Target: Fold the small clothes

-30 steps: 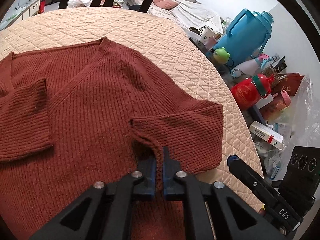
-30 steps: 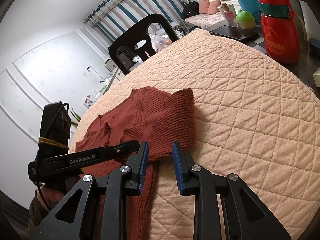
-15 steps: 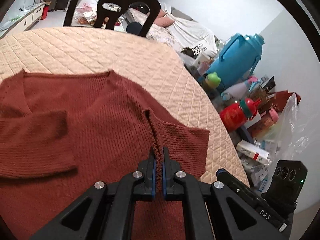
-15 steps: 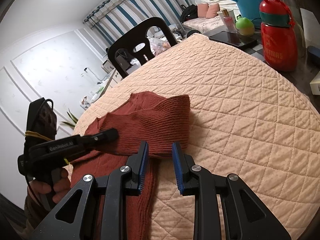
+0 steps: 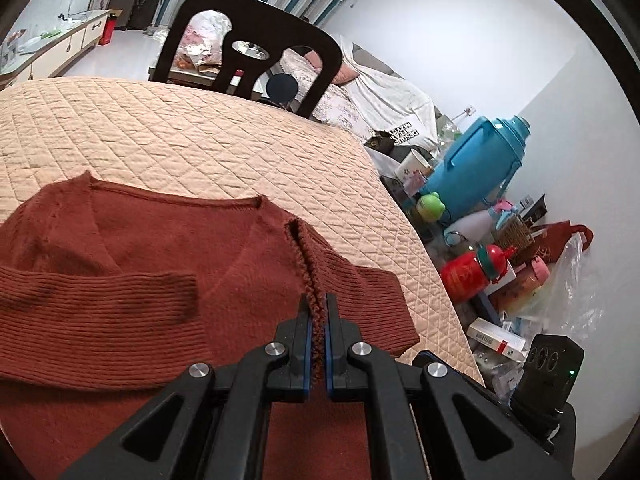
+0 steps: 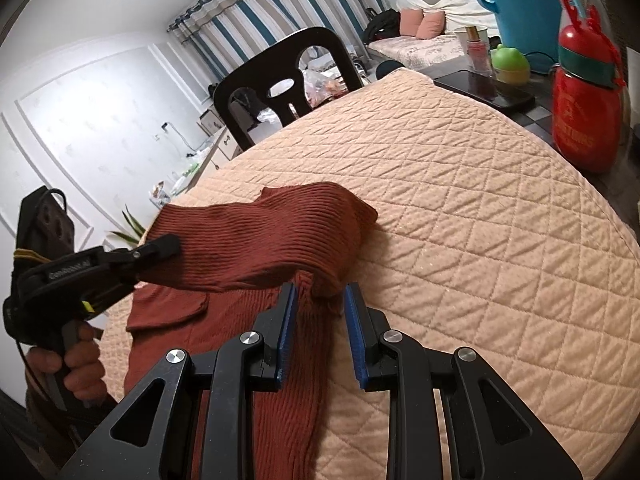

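Observation:
A rust-red knitted sweater (image 5: 160,264) lies front up on the peach quilted table cover (image 5: 200,140). Its left sleeve (image 5: 96,300) is folded across the chest. My left gripper (image 5: 318,312) is shut on the cuff edge of the right sleeve (image 5: 360,292) and holds it lifted above the body. In the right wrist view the lifted sleeve (image 6: 272,240) arches over the sweater, with the left gripper (image 6: 168,244) clamped on its end. My right gripper (image 6: 320,300) is open, with the fold of the sleeve near the shoulder lying between its jaws.
A black chair (image 5: 248,52) stands at the table's far edge. Right of the cover are a blue jug (image 5: 476,164), a red bottle (image 5: 468,276), a green toy (image 5: 430,206), boxes and bags. A phone (image 6: 484,88) lies by the cover's far corner.
My left gripper has lifted the right sleeve cuff and carried it up and inward over the sweater body. The right gripper stayed open and moved slightly closer to the sleeve fold.

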